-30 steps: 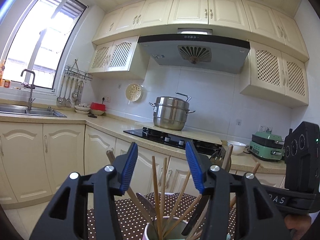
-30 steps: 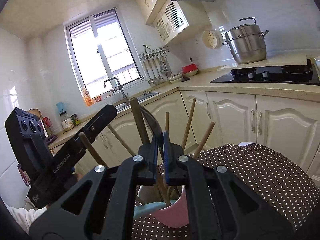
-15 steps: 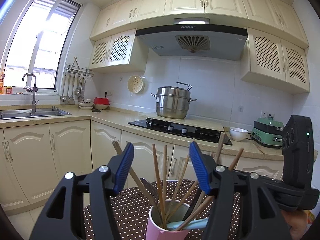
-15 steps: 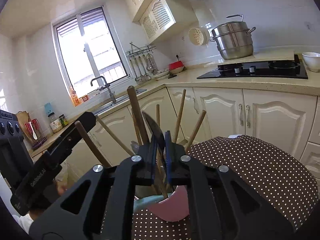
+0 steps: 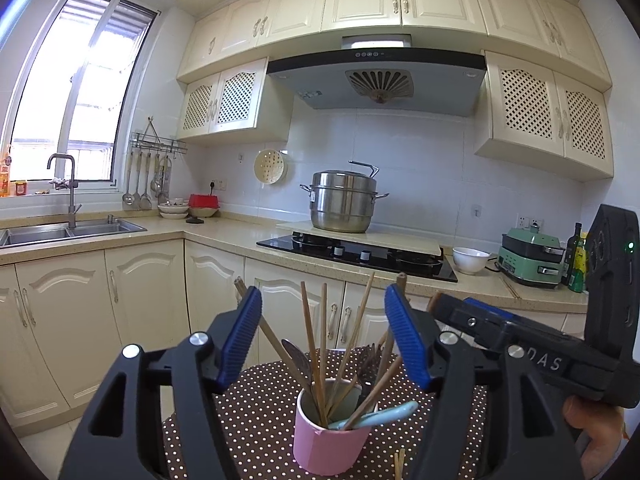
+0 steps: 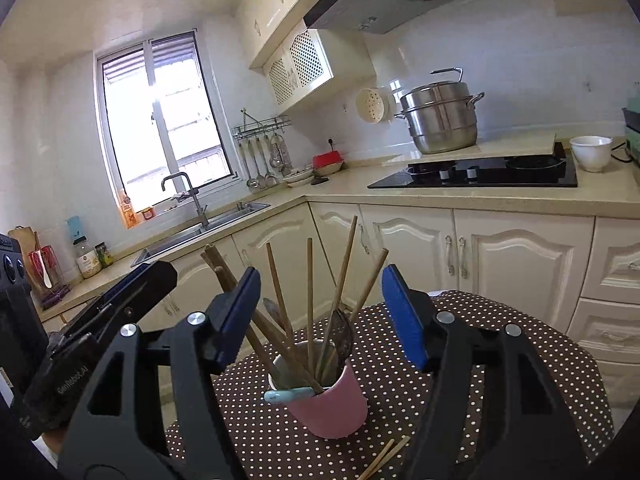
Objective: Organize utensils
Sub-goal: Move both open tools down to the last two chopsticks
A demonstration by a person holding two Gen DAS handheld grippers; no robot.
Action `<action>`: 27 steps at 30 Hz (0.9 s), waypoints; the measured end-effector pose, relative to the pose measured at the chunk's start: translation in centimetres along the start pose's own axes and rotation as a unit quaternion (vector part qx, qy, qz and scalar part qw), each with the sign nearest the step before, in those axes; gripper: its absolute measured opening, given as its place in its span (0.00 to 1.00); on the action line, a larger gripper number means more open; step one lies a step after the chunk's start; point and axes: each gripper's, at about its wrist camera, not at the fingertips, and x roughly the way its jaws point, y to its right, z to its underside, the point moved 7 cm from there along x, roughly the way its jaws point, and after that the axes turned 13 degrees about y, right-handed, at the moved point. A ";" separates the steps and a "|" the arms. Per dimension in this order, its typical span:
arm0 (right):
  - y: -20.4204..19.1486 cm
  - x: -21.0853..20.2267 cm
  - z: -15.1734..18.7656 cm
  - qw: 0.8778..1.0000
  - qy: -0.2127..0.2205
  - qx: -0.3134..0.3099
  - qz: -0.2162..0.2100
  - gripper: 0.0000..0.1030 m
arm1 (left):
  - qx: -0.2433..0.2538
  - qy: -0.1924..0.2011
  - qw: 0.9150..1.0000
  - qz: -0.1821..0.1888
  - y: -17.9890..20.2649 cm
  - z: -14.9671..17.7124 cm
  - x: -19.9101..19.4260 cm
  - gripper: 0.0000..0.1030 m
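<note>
A pink cup (image 5: 326, 446) stands on the dotted brown tablecloth (image 5: 260, 420). It holds several wooden chopsticks (image 5: 310, 344), dark metal utensils and a pale blue spoon (image 5: 380, 414). It also shows in the right wrist view (image 6: 332, 404). My left gripper (image 5: 324, 340) is open and empty, above and behind the cup. My right gripper (image 6: 320, 316) is open and empty, with the utensil tips between its fingers. A pair of loose chopsticks (image 6: 386, 458) lies on the cloth in front of the cup.
The cloth-covered table (image 6: 520, 360) is round and small, with its edge close on all sides. Kitchen cabinets (image 5: 132, 300), a sink (image 5: 68, 232), a hob (image 5: 356, 254) with a steel pot (image 5: 342, 206) and a white bowl (image 5: 470, 260) stand beyond.
My right gripper has opened and let go of the dark utensil, which now sits in the cup. Both grippers have pulled back and up from the cup.
</note>
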 end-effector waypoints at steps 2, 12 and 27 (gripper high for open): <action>-0.1 -0.9 -0.2 1.000 0.005 -0.015 0.019 0.64 | 0.000 -0.006 1.000 0.001 0.1 0.0 -0.5 0.63; 1.5 -5.2 2.3 0.995 -0.013 -0.038 0.090 0.70 | 0.005 -0.130 0.991 0.044 1.1 5.1 -2.5 0.67; 4.8 -8.1 14.0 0.978 -0.168 -0.007 0.127 0.72 | 0.108 -0.378 0.915 0.085 2.5 20.7 -5.1 0.67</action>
